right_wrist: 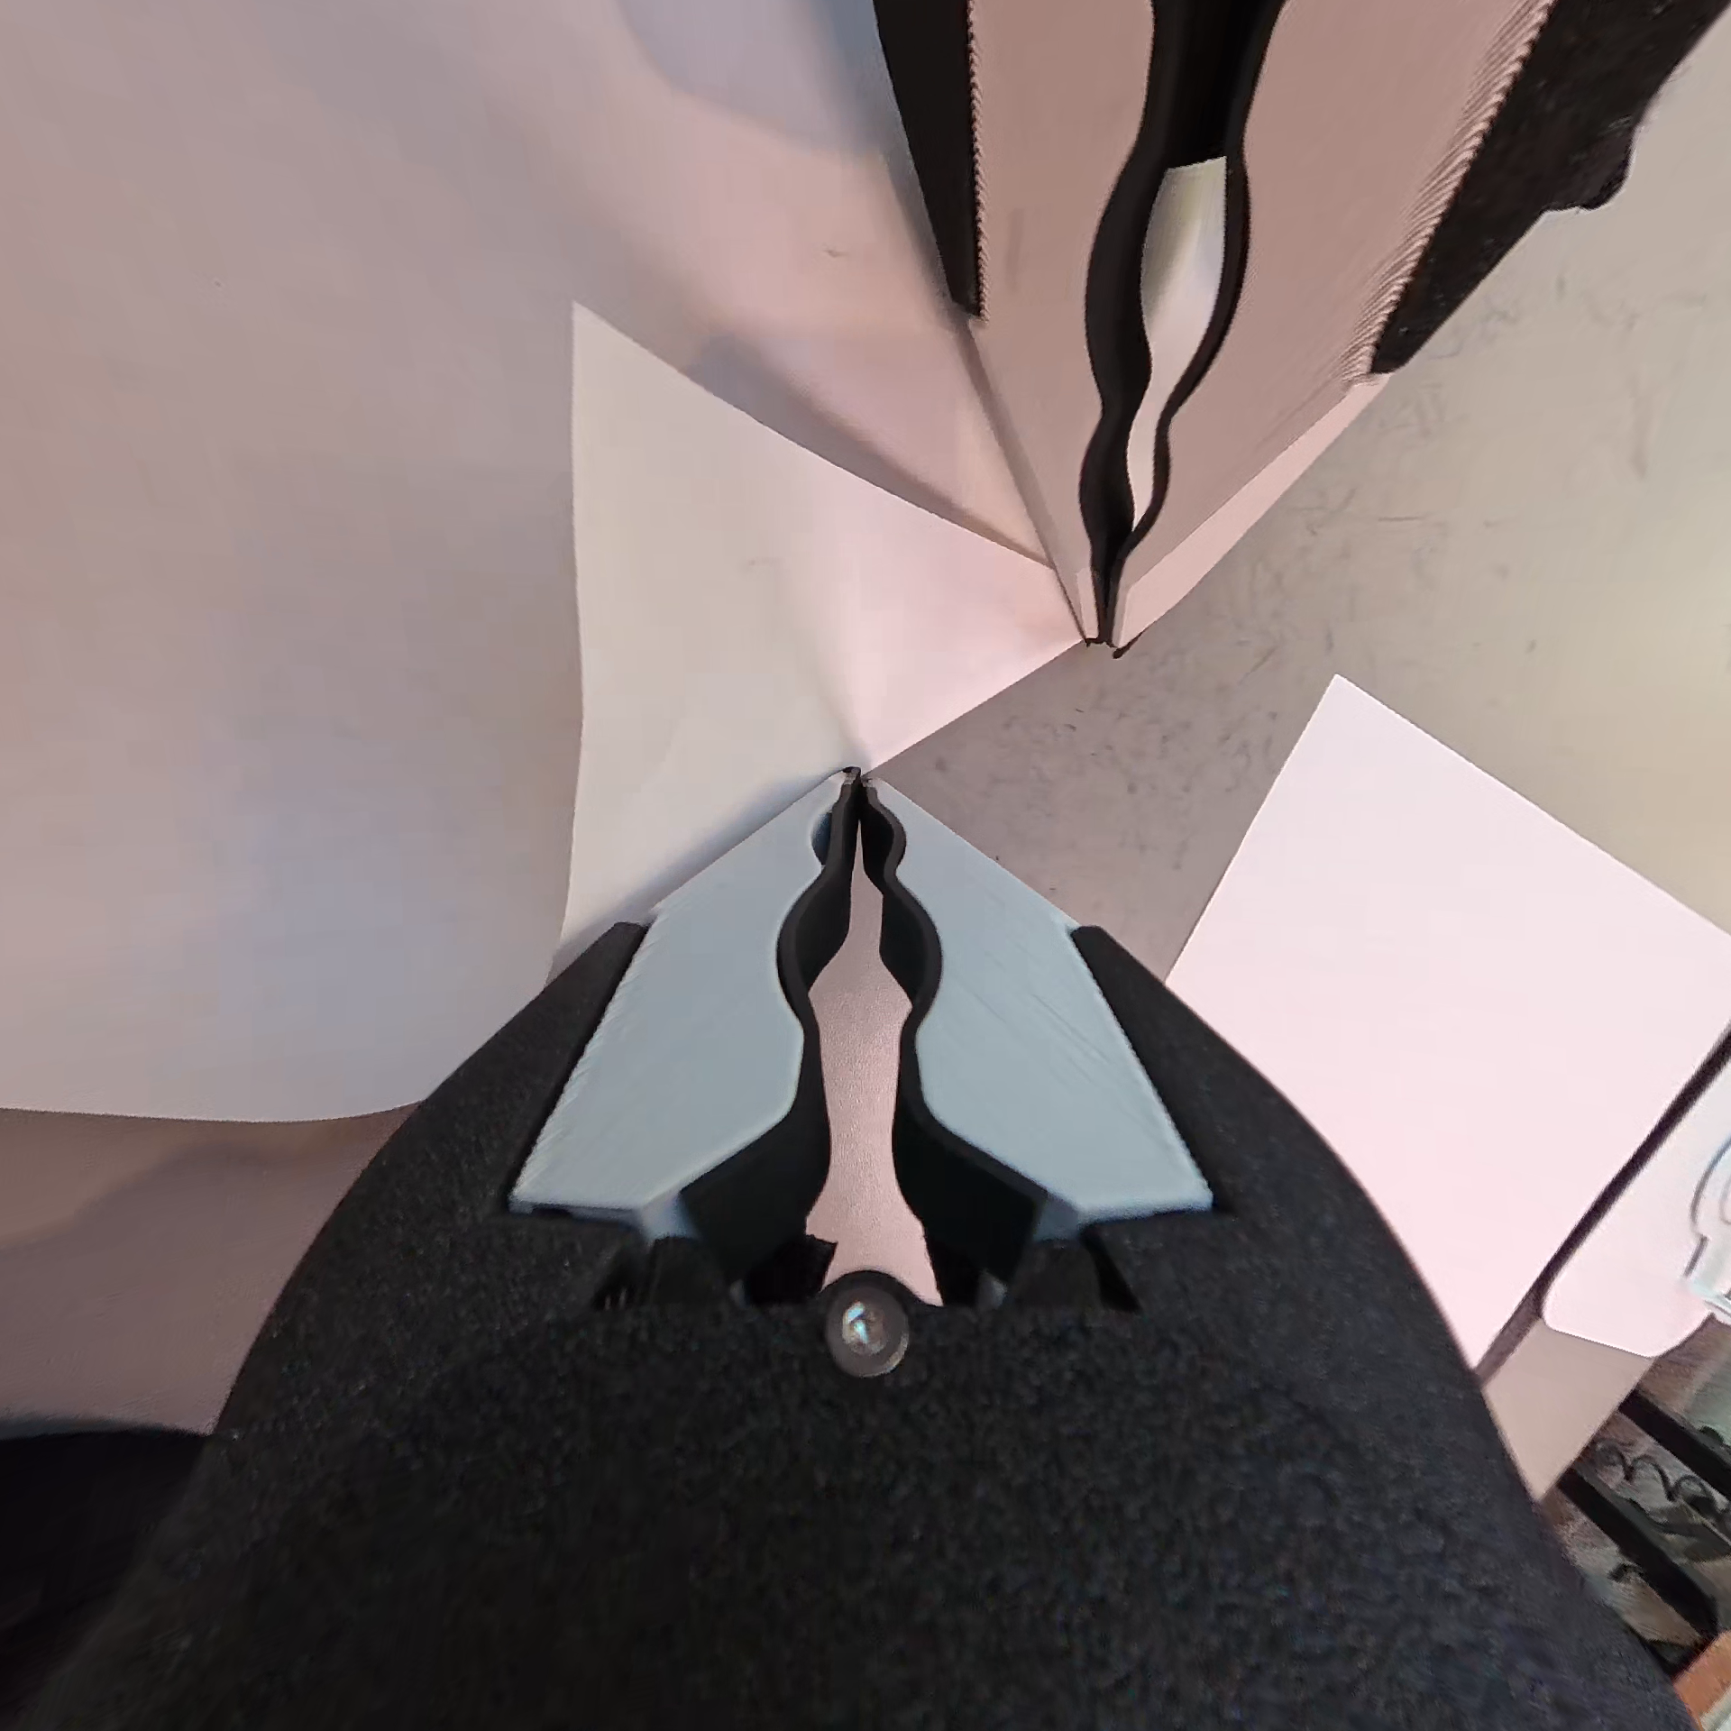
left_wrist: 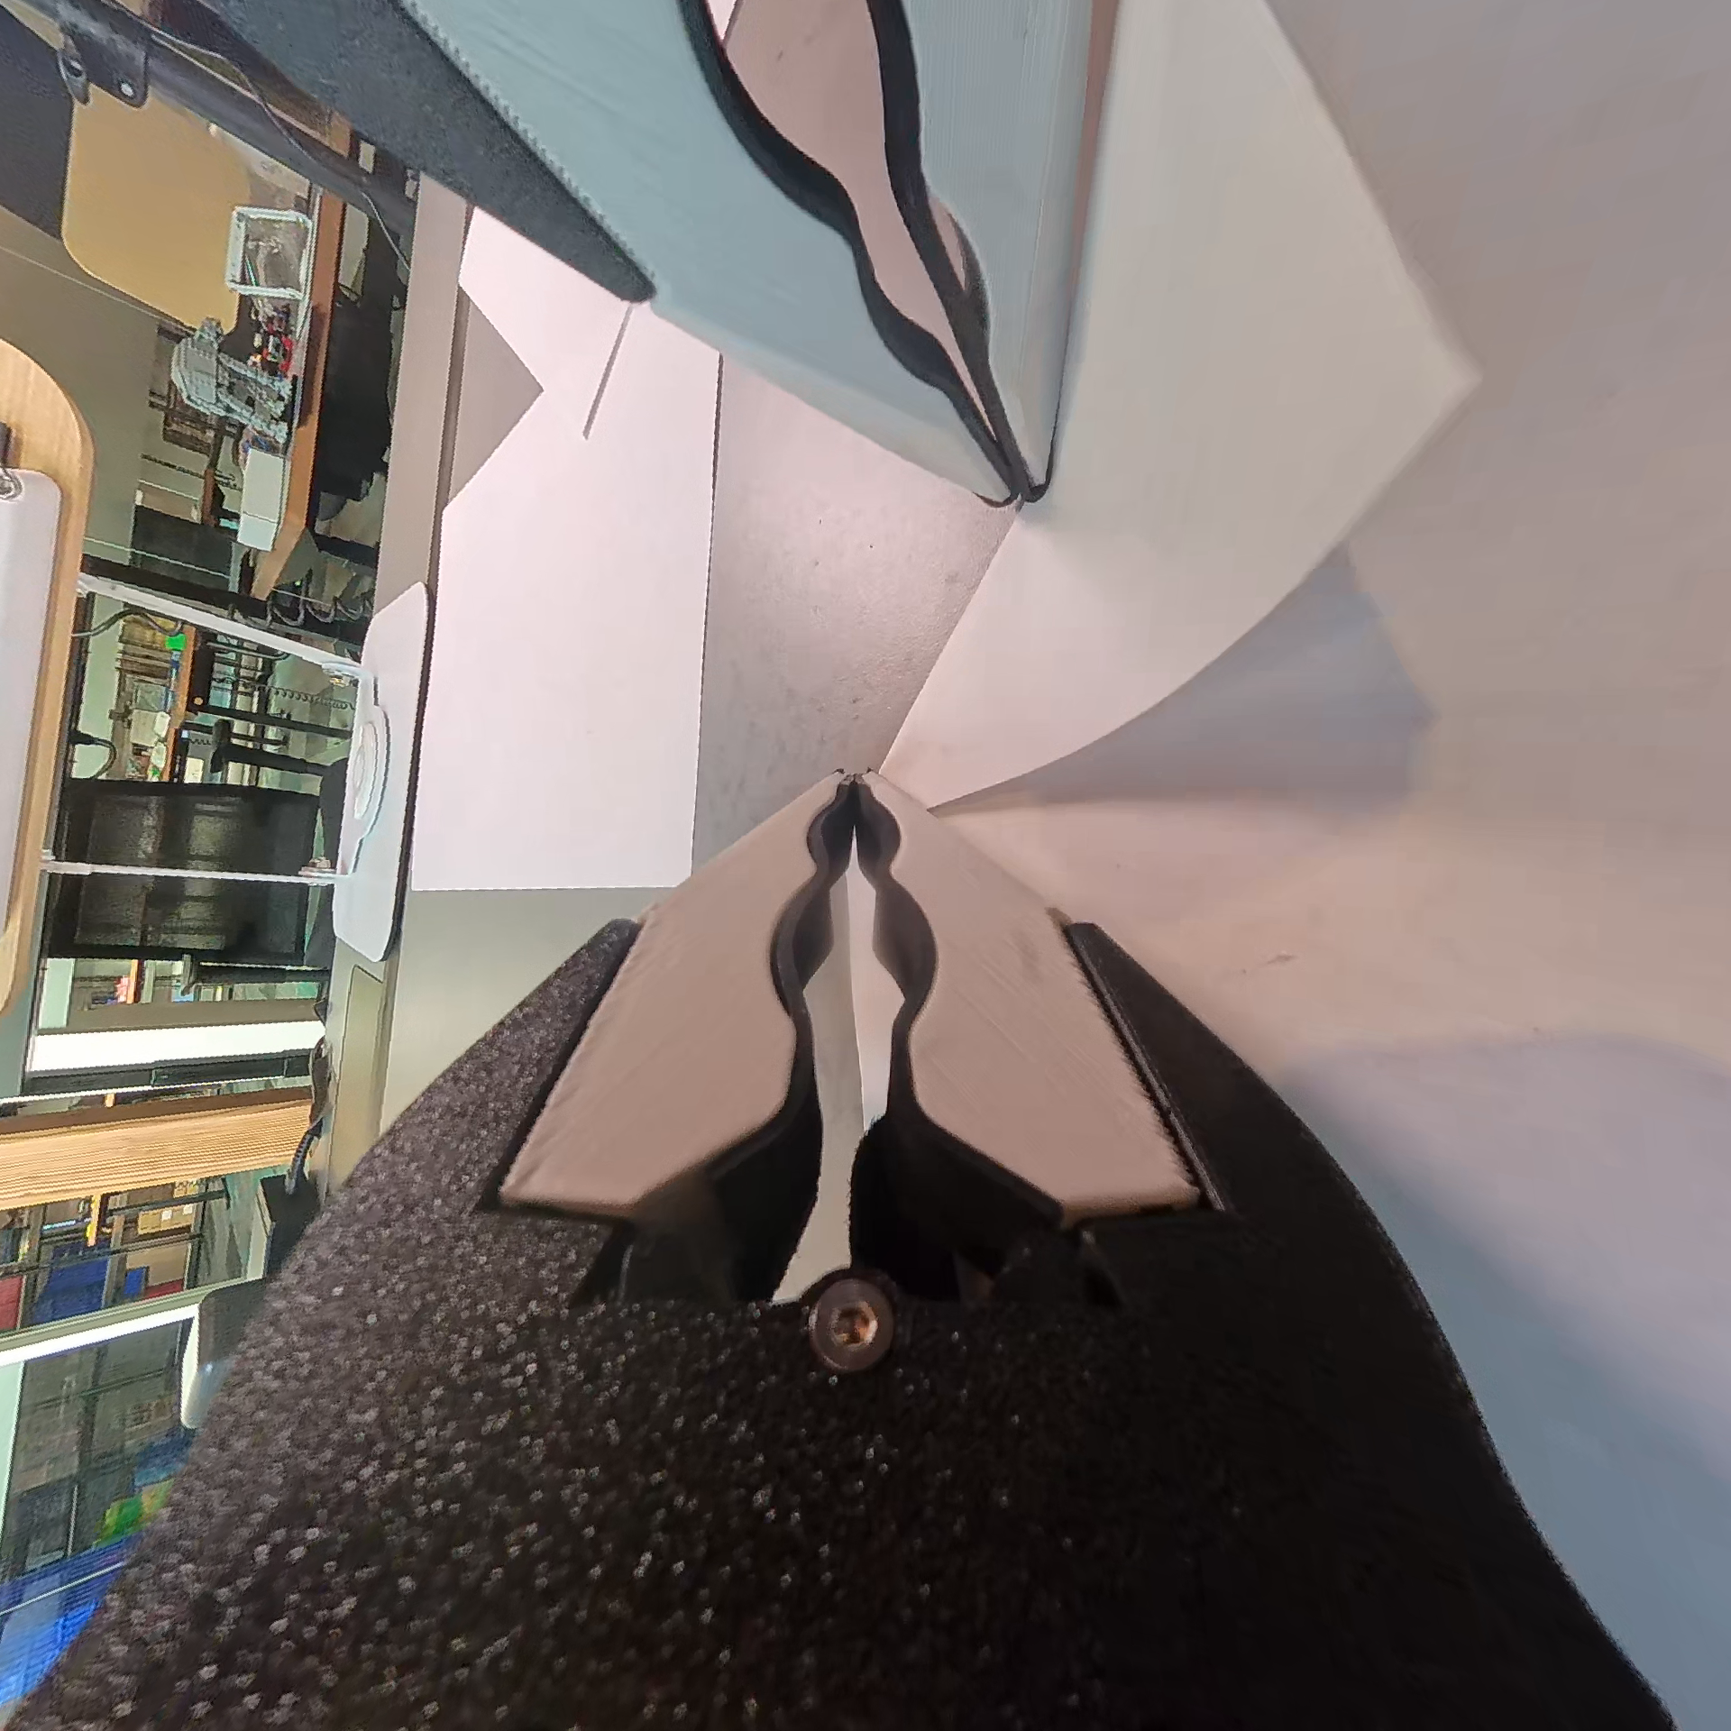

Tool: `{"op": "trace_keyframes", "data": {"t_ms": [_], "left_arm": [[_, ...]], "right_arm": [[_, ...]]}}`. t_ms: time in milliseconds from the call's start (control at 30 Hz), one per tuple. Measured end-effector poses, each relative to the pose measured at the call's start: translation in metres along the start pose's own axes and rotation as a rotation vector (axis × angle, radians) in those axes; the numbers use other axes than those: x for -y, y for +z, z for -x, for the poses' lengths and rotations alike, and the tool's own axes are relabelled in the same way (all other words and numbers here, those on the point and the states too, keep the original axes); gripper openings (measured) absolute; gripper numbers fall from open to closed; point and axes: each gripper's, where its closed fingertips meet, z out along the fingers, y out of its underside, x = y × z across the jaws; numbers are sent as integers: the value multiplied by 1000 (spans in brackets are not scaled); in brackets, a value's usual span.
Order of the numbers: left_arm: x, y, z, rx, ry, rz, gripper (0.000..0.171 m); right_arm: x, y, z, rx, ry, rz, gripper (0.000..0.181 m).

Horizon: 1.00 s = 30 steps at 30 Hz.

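1. Up close, our left gripper [left_wrist: 854, 776] has its pale fingers pinched together at the tips, clamped on the edge of a white sheet of paper [left_wrist: 1358, 843].
2. Our right gripper [right_wrist: 854, 774], blue-grey fingers, is closed just as tight on the same sheet [right_wrist: 749, 581]; the paper edge runs between the two grips.
3. We see the sheet lifted and curling, a corner folding back over itself.
4. Below lies the grey table [left_wrist: 824, 609].
5. Further out, a second white sheet [right_wrist: 1442, 983] lies flat on the table, apart from ours.
6. Beyond the table edge, shelves and clutter [left_wrist: 187, 656], too blurred to tell.
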Motion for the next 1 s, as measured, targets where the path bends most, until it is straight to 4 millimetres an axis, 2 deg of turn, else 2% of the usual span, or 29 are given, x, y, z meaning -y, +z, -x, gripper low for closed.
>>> {"op": "trace_keyframes", "data": {"t_ms": [533, 1000], "left_arm": [[0, 0, -1, -6, -16, -1, 0], [1, -1, -2, -18, -29, -5, 0]], "right_arm": [[0, -1, 8, -25, -27, -12, 0], [-4, -7, 23, -6, 9, -20, 0]]}}
